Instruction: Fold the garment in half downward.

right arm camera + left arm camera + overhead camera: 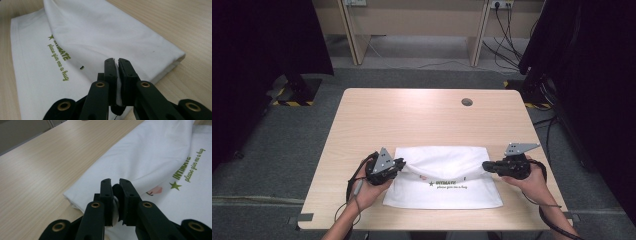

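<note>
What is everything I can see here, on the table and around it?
Shirt: one, white with green lettering, folded at the table's near edge; its top layer is lifted at both sides.
Table: one, light wood, centre, with a round grey hole cover near its far edge.
Desk: one, beige, behind the table, with cables under it.
Floor: grey carpet all round.
Left gripper: one, black with a grey plate, shut on the shirt's left side.
Right gripper: one, black with a grey plate, shut on the shirt's right side.
Hands: two, one holding each gripper, coming in from the near edge.
</note>
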Demonstrator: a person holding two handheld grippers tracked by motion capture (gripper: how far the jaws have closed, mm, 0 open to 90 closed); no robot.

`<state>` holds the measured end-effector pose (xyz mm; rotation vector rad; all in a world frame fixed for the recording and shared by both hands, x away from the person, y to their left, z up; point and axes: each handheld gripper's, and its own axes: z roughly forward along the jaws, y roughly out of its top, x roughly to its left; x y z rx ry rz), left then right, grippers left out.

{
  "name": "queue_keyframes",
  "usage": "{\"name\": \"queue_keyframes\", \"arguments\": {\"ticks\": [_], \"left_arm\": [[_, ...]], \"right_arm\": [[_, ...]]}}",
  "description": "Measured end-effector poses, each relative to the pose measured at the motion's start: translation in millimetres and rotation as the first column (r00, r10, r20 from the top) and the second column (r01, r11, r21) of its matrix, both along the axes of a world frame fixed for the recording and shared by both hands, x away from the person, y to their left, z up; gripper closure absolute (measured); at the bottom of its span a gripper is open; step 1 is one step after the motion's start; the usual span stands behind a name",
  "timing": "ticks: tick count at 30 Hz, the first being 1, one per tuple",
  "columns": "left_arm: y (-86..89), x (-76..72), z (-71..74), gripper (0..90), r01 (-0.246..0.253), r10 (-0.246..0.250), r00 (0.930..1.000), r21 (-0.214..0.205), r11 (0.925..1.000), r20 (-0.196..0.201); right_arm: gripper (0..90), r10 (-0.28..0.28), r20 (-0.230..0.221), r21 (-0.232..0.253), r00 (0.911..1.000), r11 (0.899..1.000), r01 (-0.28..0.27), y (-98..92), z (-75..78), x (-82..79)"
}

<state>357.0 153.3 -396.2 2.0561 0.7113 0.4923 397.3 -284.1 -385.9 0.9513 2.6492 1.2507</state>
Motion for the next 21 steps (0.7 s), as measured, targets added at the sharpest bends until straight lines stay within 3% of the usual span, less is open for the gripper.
{"name": "queue_keyframes", "arguments": {"ticks": [21], "left_arm": [[-0.6,-18.6,-2.4,81.2,0.029,-0.029,0.9996,0.000,0.9996,0.003]], "right_arm": [[85.9,0.034,0.027,-0.017,0.9991,0.999,-0.033,4.6,5.0,-20.5]]}}
